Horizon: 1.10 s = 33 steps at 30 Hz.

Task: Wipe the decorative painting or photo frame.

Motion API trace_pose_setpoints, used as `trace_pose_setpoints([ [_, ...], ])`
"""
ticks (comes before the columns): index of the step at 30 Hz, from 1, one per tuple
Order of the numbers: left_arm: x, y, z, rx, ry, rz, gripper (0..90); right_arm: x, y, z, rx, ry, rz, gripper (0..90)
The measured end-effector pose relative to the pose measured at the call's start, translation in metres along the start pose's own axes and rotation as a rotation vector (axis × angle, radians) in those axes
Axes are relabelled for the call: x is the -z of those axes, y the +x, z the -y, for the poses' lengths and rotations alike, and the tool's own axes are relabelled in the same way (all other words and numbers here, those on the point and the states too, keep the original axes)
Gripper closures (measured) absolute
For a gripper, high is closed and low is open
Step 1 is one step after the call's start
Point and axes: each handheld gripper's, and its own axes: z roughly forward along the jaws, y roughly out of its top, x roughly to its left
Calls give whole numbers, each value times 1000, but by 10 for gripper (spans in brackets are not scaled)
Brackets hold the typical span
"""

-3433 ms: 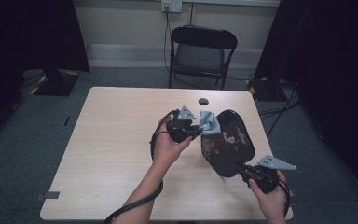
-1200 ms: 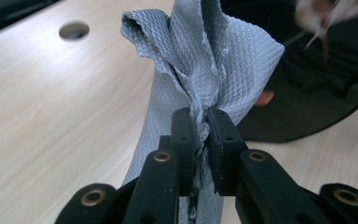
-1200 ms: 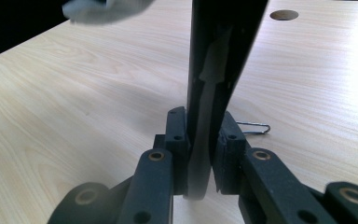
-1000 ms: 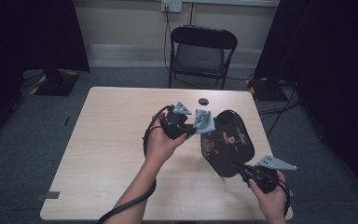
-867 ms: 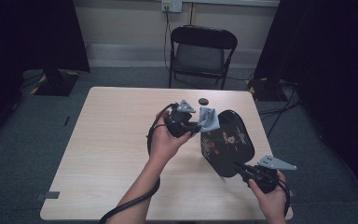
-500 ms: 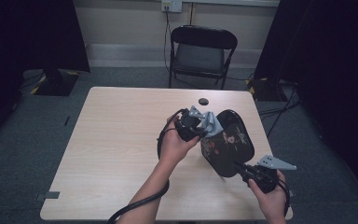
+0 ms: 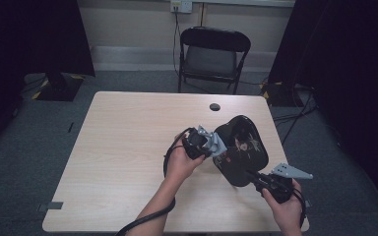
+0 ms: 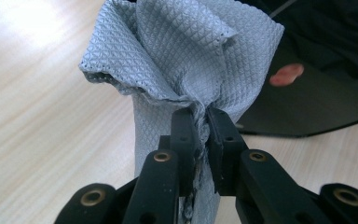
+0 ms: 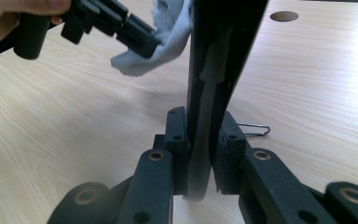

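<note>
Left gripper [image 7: 211,146] sits centre frame in the high view, held by the left hand [image 7: 179,162]. Jaws clenched on a bunched grey cloth [image 7: 215,142]. Left gripper view: both black jaws pinch a gathered fold of the cloth [image 8: 186,60] low in the frame; the rest fans upward, waffle-textured (weave plain to see), over pale wood table [image 8: 37,116]. Cloth's right edge lies against the dark plate [image 8: 326,93] at the right of that frame; a small red mark shows on the dark surface.

Black oval plate [image 7: 240,150], right of centre in the high view, stands tilted on edge above the table [image 7: 128,128], printed pattern facing up and left. Cloth touches its left rim.

Right gripper [image 7: 261,181], lower right of the high view, in the right hand [image 7: 285,209], grey three-cornered plate on top. Jaws clamped on the lower edge of the plate. Right gripper view: plate [image 9: 216,60] seen edge-on, rising from between the two jaws to the top of the frame; the left gripper [image 9: 142,39] and cloth [image 9: 161,44] press at its left face in the upper left.

Small round hole [image 7: 214,106] in the tabletop, upper centre. Black folding chair [image 7: 211,56] beyond the far edge. Wire clip [image 9: 254,129] lies on the table just right of the jaws in the right gripper view.
</note>
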Motion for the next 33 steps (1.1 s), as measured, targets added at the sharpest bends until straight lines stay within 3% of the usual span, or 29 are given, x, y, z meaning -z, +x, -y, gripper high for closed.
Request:
trace_pose_setpoints([
  [13,-18,0,20,6,75,9,817,0,0,0,1,0,1,787],
  [16,-20,1,25,-8,118,-3,816,0,0,0,2,0,2,787],
  [20,-19,3,31,-7,137,-7,815,0,0,0,1,-1,0,787],
  [27,-8,6,37,-30,164,-10,812,0,1,0,0,0,5,787],
  [33,21,15,32,9,93,-13,812,-1,1,0,0,1,5,787],
])
